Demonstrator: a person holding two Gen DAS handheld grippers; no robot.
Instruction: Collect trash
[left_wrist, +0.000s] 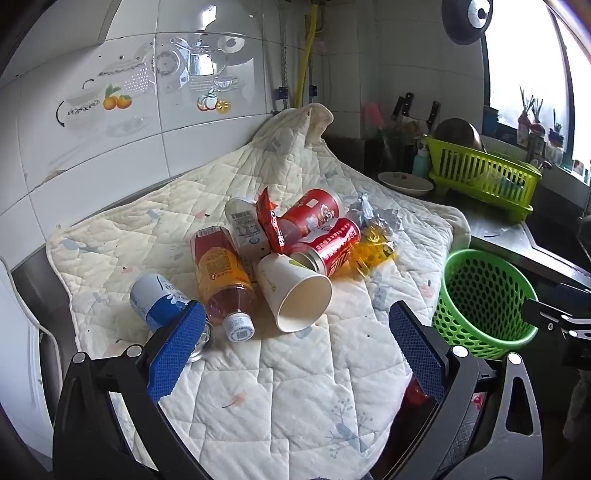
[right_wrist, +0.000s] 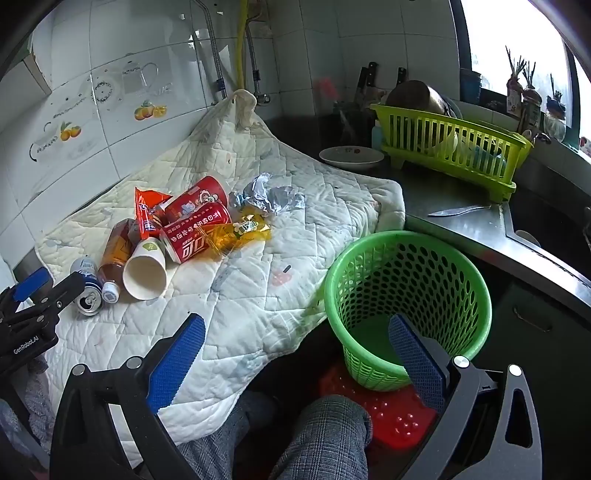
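Observation:
A heap of trash lies on a white quilted cloth (left_wrist: 295, 387): a blue-and-white can (left_wrist: 159, 299), an orange-labelled bottle (left_wrist: 221, 273), a paper cup (left_wrist: 291, 291) on its side, two red cans (left_wrist: 332, 247), a red wrapper (left_wrist: 271, 221), a yellow wrapper (left_wrist: 373, 251) and crumpled foil (left_wrist: 369, 214). My left gripper (left_wrist: 295, 306) hovers open just in front of the cup and bottle, holding nothing. A green perforated basket (right_wrist: 406, 277) stands at the cloth's right edge and looks empty. My right gripper (right_wrist: 295, 321) is open and holds nothing, its right finger (right_wrist: 413, 354) in front of the basket.
A lime dish rack (right_wrist: 450, 147), a white plate (right_wrist: 351, 157) and a knife (right_wrist: 458, 211) sit on the steel counter at the right, with a sink (right_wrist: 546, 229) beyond. A tiled wall backs the cloth. A person's legs (right_wrist: 314, 435) and a red object (right_wrist: 388, 413) are below.

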